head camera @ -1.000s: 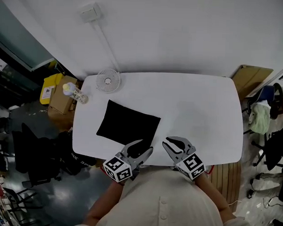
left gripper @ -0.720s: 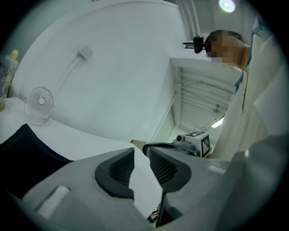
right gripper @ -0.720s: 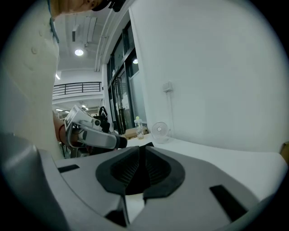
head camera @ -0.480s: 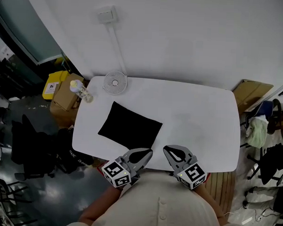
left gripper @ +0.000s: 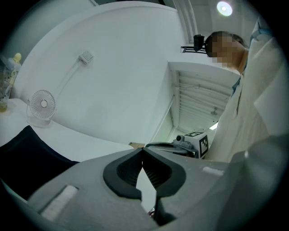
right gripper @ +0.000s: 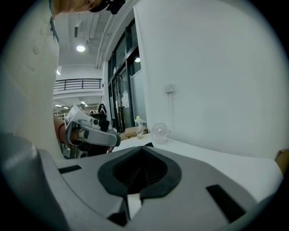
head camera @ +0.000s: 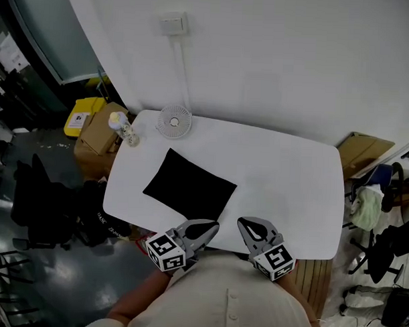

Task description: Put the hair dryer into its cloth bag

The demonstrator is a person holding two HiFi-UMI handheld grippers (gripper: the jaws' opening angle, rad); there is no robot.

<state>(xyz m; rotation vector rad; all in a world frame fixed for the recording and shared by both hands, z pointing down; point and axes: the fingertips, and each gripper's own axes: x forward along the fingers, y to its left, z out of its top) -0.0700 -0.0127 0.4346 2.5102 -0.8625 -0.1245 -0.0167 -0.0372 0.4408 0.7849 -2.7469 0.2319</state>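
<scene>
The left gripper [head camera: 209,227] and the right gripper [head camera: 246,224] are held side by side at the near edge of the white table [head camera: 284,176], close against the person's torso. In each gripper view the two dark pads are seen pressed together at their tips, and nothing is caught between them. The black cloth bag [head camera: 190,189] is laid flat on the left half of the table, just beyond the tip of the left gripper and apart from both pairs of jaws; it is touched by neither. A small white fan [head camera: 174,121] and a bottle [head camera: 123,128] are seen standing at the far left corner, behind the bag.
</scene>
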